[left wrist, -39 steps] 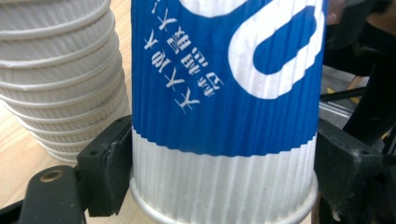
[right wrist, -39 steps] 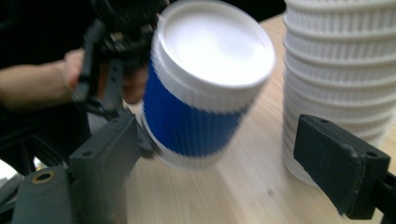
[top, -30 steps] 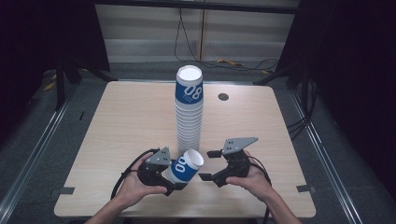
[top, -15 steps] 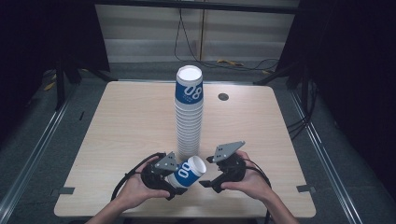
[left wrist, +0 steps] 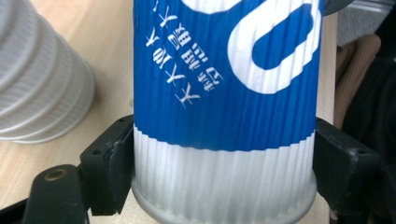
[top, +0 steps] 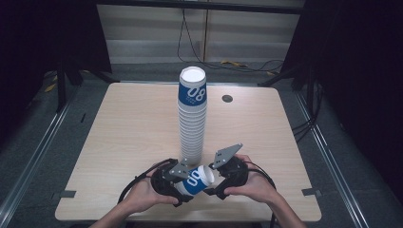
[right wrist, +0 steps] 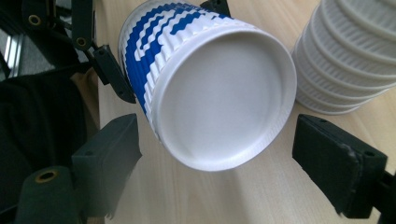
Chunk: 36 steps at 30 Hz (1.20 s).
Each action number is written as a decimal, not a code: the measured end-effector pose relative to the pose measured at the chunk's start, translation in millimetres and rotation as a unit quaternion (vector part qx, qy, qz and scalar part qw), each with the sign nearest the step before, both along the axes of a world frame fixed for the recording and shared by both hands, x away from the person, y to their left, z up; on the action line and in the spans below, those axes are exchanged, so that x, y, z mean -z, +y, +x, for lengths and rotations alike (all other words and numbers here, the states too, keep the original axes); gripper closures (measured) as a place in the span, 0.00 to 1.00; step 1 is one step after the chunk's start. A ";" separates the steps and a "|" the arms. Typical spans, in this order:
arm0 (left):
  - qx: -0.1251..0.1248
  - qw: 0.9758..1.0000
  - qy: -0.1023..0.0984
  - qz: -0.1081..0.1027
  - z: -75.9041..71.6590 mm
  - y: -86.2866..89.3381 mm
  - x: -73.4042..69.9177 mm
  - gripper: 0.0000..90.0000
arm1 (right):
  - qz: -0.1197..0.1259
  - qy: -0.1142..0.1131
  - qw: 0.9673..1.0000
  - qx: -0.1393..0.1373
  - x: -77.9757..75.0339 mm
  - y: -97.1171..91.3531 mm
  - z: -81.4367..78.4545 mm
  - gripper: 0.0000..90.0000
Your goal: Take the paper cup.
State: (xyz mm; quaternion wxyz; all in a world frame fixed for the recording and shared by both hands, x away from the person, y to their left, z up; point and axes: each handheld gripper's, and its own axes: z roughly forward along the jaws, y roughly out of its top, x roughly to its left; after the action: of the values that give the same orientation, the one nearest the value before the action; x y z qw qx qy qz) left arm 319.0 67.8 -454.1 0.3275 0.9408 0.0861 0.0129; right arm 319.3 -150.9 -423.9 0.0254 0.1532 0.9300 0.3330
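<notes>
We clamp the cup (top: 196, 179) in our left gripper (top: 177, 183); our right gripper (right wrist: 233, 168), its jaws just opened wide, frees the cup's base at lower centre.

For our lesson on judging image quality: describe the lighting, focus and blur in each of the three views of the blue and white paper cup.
High view: the wooden table is evenly lit, its surroundings dark, and the cup stack looks sharp. Left gripper view: the blue and white paper cup is so close that its white base looks soft, its print readable. Right gripper view: the cup's mouth is crisp, while the near tool pads blur slightly.
</notes>
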 end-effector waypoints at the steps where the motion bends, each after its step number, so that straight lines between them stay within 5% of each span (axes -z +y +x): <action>1: 0.006 1.000 0.000 0.007 0.1 -0.7 -0.5 0.21 | 0.000 0.004 1.000 -0.001 0.6 0.8 0.1 0.17; 8: 0.031 0.999 0.002 0.030 -3.6 -10.0 1.1 0.21 | -0.009 0.036 0.999 -0.025 4.8 6.9 -1.7 0.20; 14: 0.040 0.999 0.001 0.030 -5.1 -11.6 0.9 0.21 | -0.010 0.048 0.998 -0.038 4.7 8.5 -0.4 0.26; 36: 0.051 0.998 -0.004 0.021 -4.6 -1.8 -2.6 0.18 | 0.006 0.041 0.997 -0.063 2.1 12.9 0.9 0.31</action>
State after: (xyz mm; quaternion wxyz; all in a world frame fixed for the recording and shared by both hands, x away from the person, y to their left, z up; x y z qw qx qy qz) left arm 314.4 66.1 -451.4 0.3083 0.9506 0.0368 0.0016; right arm 320.2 -138.0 -426.1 -0.0350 0.1075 0.9360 0.3334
